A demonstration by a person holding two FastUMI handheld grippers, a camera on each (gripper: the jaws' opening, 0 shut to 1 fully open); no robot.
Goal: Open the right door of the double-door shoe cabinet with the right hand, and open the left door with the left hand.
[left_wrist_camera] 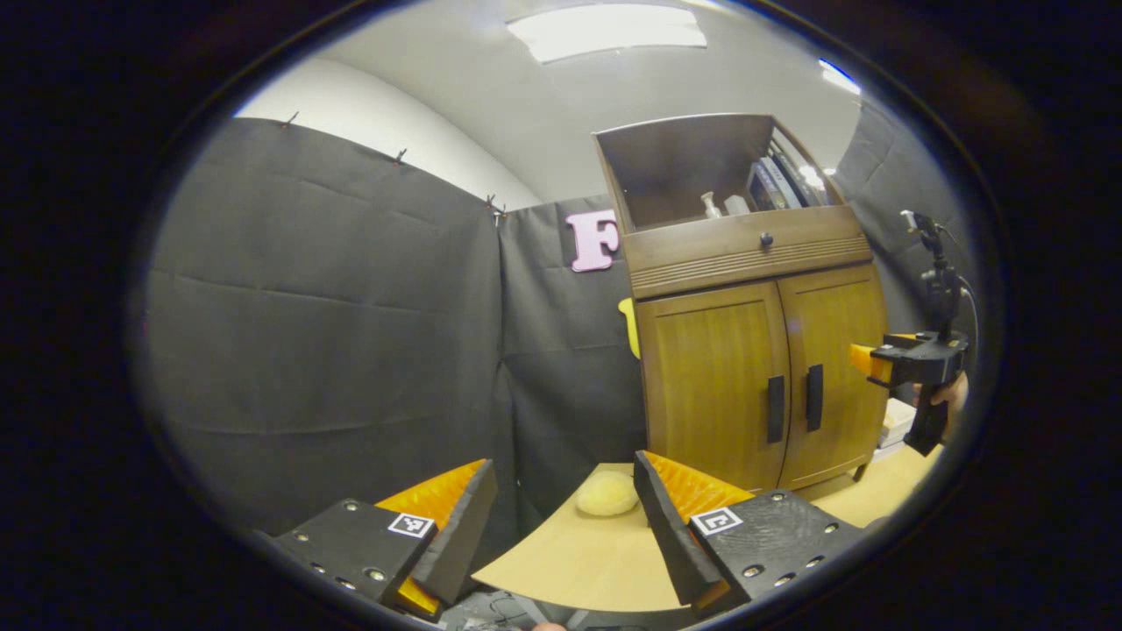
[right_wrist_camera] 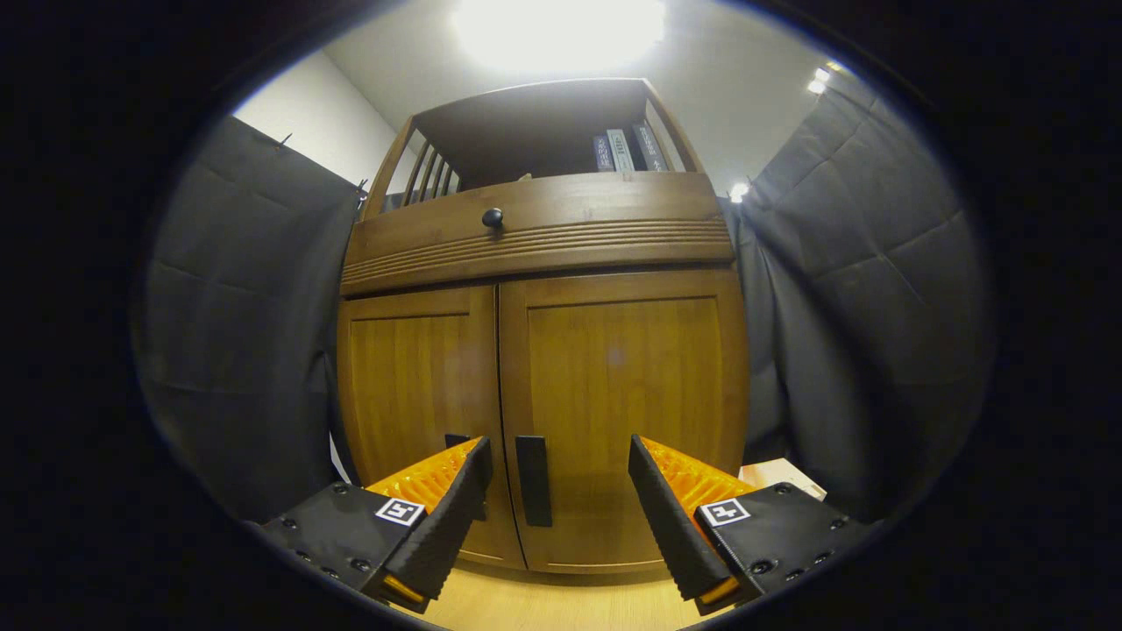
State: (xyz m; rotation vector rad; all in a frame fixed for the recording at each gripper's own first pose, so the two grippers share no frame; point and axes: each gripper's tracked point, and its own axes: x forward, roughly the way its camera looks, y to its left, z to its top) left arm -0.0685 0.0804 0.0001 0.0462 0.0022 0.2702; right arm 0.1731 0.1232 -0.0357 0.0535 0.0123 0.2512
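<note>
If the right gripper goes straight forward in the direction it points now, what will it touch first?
Most likely the right door of the shoe cabinet. The right gripper is open, and the door's dark vertical handle stands between its fingers, nearer the left one, so the handle probably comes first. Depth is hard to judge.

In the right gripper view, the left finger hides most of the left handle; just its top shows. The cabinet foot is cut off near the finger bases. A pale box at far right sits half hidden behind the right finger. In the left gripper view, the shelf items are too small to identify, and the right gripper is cut by the right edge.
</note>
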